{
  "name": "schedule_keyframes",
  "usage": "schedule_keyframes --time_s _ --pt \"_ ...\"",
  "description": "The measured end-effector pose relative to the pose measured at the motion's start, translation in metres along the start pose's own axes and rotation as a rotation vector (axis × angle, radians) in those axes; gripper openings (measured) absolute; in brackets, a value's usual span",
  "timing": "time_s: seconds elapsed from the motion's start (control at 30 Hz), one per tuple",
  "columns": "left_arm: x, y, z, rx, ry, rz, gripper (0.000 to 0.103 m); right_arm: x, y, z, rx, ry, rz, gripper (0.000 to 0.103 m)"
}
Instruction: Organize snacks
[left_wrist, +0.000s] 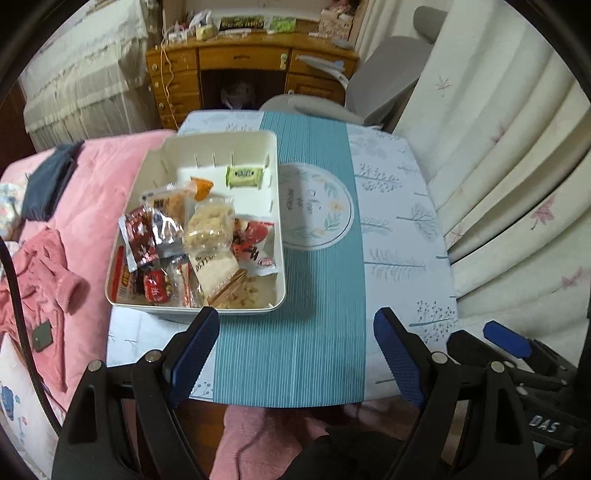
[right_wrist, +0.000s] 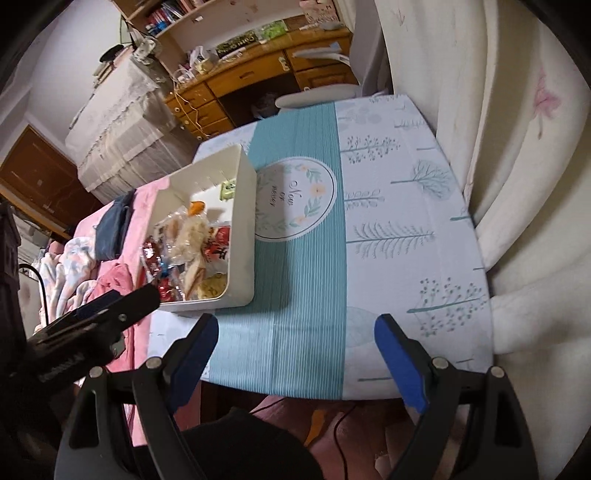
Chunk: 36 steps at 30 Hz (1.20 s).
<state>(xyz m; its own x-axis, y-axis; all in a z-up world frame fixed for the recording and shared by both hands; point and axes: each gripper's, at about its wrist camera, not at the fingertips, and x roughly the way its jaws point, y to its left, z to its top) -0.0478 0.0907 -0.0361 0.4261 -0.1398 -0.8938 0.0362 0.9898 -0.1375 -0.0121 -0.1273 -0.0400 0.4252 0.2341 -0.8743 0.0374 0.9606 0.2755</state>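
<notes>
Both the left claw (left_wrist: 295, 354) and right claw (right_wrist: 295, 360) hang wide and empty above the cloth-covered bench (left_wrist: 325, 332). The white plastic bin (left_wrist: 275, 184), heaped with wrapped snacks (left_wrist: 207, 236), sits at the bench's left edge beside the pink bed (left_wrist: 103, 177). A careless nudge could tip it over, or spill the loosely piled packets.

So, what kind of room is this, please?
Most likely a bedroom in a home. A bed with a pink blanket lies beside the small table, a wooden desk stands behind, and curtains hang on the right.
</notes>
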Motion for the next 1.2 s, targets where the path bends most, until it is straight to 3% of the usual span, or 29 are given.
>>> schedule_keyframes --time_s 0.27,0.47,0.7,1.2 --pt "-0.033 -0.013 -0.004 -0.009 -0.073 0.039 0.089 -0.029 0.003 -0.013 -0.025 -0.032 0.026 0.089" --pt "-0.039 -0.023 -0.007 -0.002 -0.111 0.088 0.102 -0.040 0.001 -0.013 -0.038 -0.092 0.022 0.097" --pt "-0.035 -0.031 -0.006 0.001 -0.122 0.151 0.102 -0.039 0.002 -0.011 -0.071 -0.108 0.032 0.102" --pt "-0.030 -0.044 0.000 0.017 -0.134 0.173 0.102 -0.037 -0.010 -0.007 -0.050 -0.100 0.039 0.103"
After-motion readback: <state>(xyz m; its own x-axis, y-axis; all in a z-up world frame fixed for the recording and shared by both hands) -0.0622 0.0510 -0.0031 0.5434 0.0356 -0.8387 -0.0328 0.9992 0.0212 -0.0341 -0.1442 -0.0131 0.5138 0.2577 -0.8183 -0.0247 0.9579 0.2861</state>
